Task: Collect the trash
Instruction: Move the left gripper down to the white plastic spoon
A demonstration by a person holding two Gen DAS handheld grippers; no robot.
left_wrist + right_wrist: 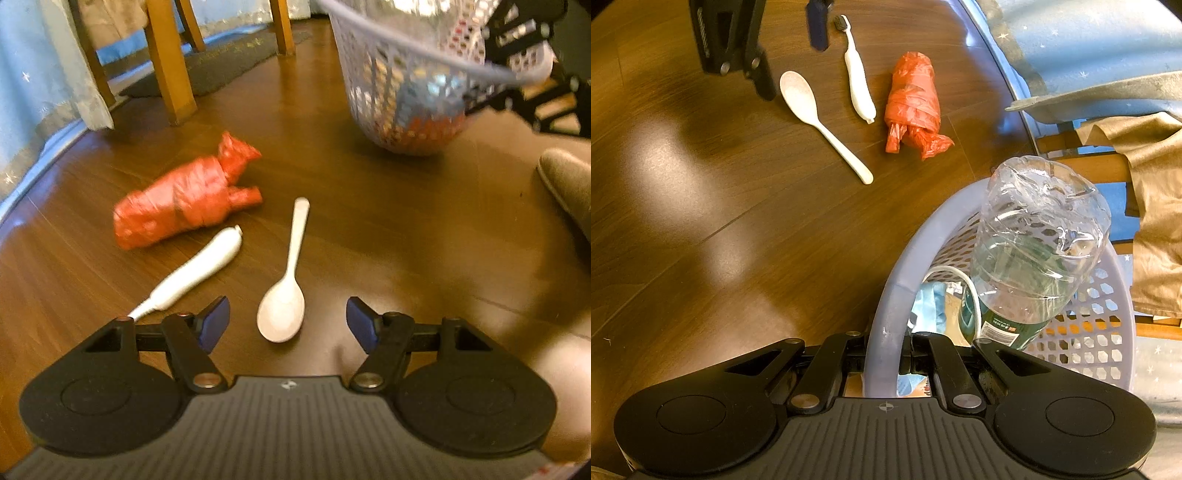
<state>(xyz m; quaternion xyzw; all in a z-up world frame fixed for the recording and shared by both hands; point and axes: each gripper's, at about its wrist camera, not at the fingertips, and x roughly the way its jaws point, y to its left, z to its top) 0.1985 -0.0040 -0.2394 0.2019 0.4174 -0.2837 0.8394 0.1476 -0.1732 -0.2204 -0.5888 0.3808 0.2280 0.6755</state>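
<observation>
Spoon [282, 295], white plastic, lay on the brown wood floor [369, 229] at lower centre of the left wrist view, bowl nearest the camera, handle pointing up the frame. Sat between the two blue pads [214, 325] of the left gripper [288, 323], bowl closer to the left pad, touching neither. Left gripper released, jaws spread wide, nothing held. To the spoon's left, a white toothbrush [199, 269], its head end running under the left finger. Above that, at centre left, a wadded red plastic bag [184, 199], near the toothbrush; contact could not be told. At upper right, a pale perforated basket [388, 66], blurred, seemingly off the floor.

In the right wrist view, right gripper [886, 354] clenched on the rim of the basket [897, 280], at lower centre. A clear plastic bottle [1038, 240] stood up out of the basket at centre right, other litter beneath it. Spoon [812, 110], toothbrush [858, 77] and red bag [912, 99] lay in a row across the upper middle, left gripper [798, 48] over the spoon's bowl at upper left.
</observation>
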